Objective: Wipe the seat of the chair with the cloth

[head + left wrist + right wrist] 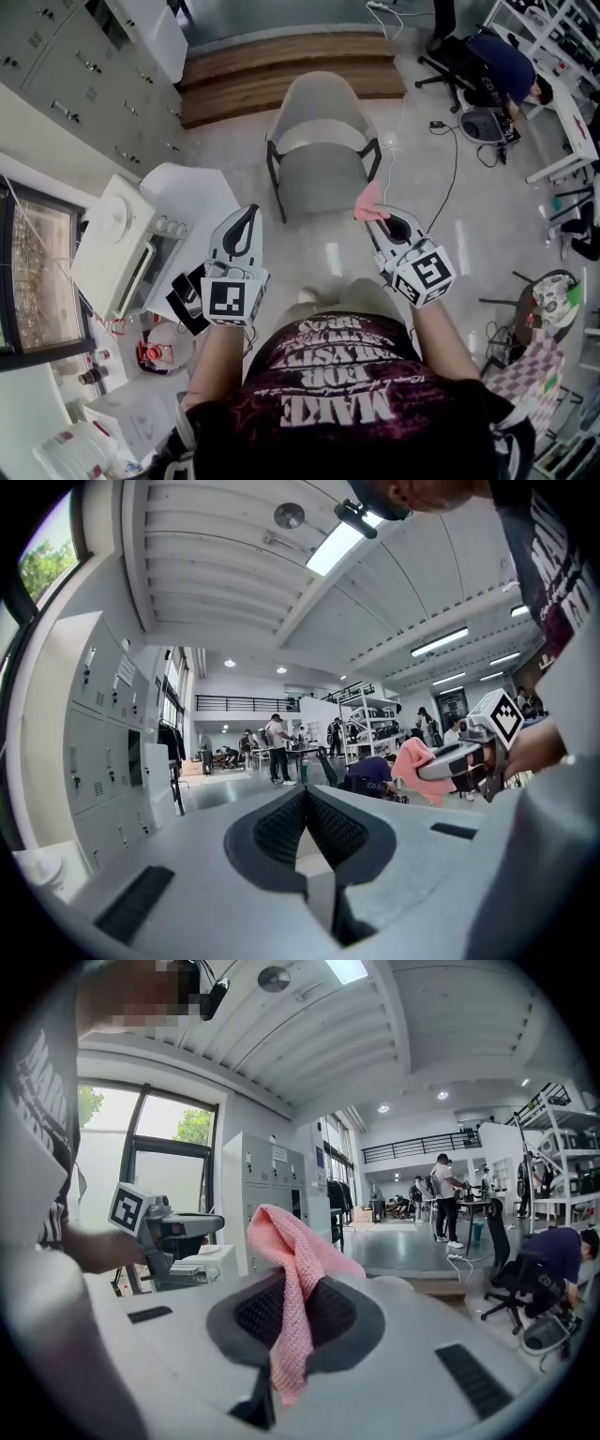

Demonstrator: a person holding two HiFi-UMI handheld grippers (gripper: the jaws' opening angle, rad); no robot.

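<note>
Pink knitted cloth is pinched tight in the right tongs. It sticks out in front of them and has not yet reached the grey plastic chair ahead. The left tongs are squeezed together with nothing inside. I think the cloth could slip out during rubbing, because only a thin bit is held. It runs long-ways along the tongs, with its loose end poking forward past the tips.

The chair stands in the middle, with wooden steps behind it. The cloth, in the right gripper, is near the seat's right edge; the left gripper is further left.
</note>
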